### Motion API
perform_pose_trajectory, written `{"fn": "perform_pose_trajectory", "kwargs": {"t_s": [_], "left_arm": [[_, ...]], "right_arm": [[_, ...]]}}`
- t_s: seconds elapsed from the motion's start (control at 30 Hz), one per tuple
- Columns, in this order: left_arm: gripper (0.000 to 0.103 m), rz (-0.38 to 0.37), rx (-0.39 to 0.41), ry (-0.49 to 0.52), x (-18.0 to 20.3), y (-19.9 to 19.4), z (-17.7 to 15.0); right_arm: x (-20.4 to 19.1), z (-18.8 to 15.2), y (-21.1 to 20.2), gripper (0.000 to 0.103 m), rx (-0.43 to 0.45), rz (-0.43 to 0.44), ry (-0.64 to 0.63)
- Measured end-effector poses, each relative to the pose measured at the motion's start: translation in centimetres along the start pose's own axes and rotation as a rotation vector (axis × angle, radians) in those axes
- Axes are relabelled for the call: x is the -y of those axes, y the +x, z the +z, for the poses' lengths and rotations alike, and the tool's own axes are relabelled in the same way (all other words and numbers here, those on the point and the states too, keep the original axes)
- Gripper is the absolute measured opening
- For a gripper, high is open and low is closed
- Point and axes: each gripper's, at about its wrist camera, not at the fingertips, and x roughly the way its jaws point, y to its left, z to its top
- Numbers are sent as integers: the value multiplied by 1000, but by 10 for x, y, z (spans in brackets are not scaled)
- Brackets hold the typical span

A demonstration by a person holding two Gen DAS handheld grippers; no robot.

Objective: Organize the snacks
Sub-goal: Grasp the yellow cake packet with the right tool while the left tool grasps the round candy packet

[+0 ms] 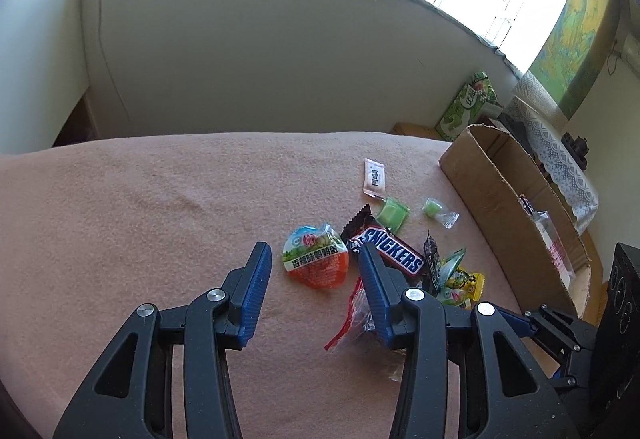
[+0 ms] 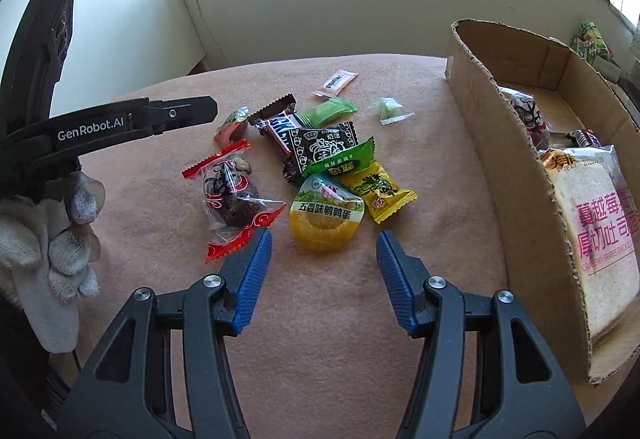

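Left wrist view: left gripper has its jaws spread wide, nothing between them. It hangs low over the pink blanket covering the bench. The orange quail-egg pack sits just ahead of the jaw gap, between the two tips. The Snickers bar lies just past the right jaw tip, partly behind it. The clear red-edged packet is tucked against the inner side of the right jaw. Further ahead and to the right: two green candies, a white sachet, then the cardboard box well off to the right.

Right wrist view: right gripper is also wide open and empty. The yellow quail-egg pack is just ahead of the gap, roughly centred. The yellow sweet is ahead of the right jaw; the red-edged packet sits at the left jaw tip, close enough that I can't tell if they touch. The rest of the pile is beyond. The box is right of the right jaw and already holds a bread loaf bag and a few small packs.

Progress estimate: early-to-mid. Some items are boxed, roughly ten loose ones are left on the blanket. Both grippers look lined up for a pick, none made.
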Motion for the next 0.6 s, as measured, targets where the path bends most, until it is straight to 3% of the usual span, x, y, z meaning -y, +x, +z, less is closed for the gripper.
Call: {"fn": "perform_pose_trajectory", "kwargs": {"t_s": [0.6], "left_arm": [[44, 64, -46, 63, 4, 28, -4]], "right_arm": [[-14, 23, 30, 52, -21, -57, -44]]}}
